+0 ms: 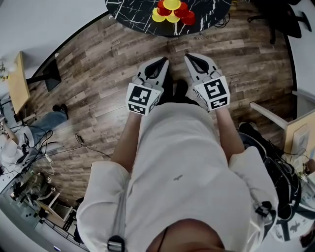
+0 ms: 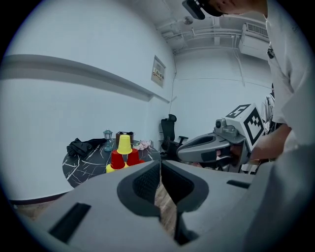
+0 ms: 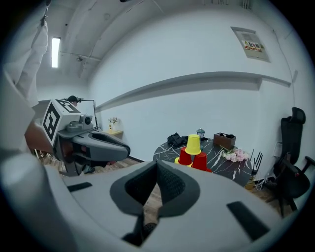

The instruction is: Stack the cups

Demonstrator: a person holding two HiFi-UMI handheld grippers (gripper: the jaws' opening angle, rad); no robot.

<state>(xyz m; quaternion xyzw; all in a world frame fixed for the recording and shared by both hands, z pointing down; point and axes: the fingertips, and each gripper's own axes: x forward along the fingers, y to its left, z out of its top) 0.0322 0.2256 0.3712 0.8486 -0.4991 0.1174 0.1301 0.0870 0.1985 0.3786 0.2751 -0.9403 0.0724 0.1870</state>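
A pyramid of upturned cups stands on a round black marble table: yellow cups at the bottom, two red cups above them, one yellow cup on top. Both grippers hover over the wooden floor, well short of the table, side by side in front of the person's body. My left gripper is shut with nothing between its jaws. My right gripper is shut and empty too. Each gripper shows in the other's view.
On the table behind the cups lie a dark cloth, a small glass lantern, a brown box and pink flowers. A black office chair stands right of the table. Cables and desks crowd the floor's left edge.
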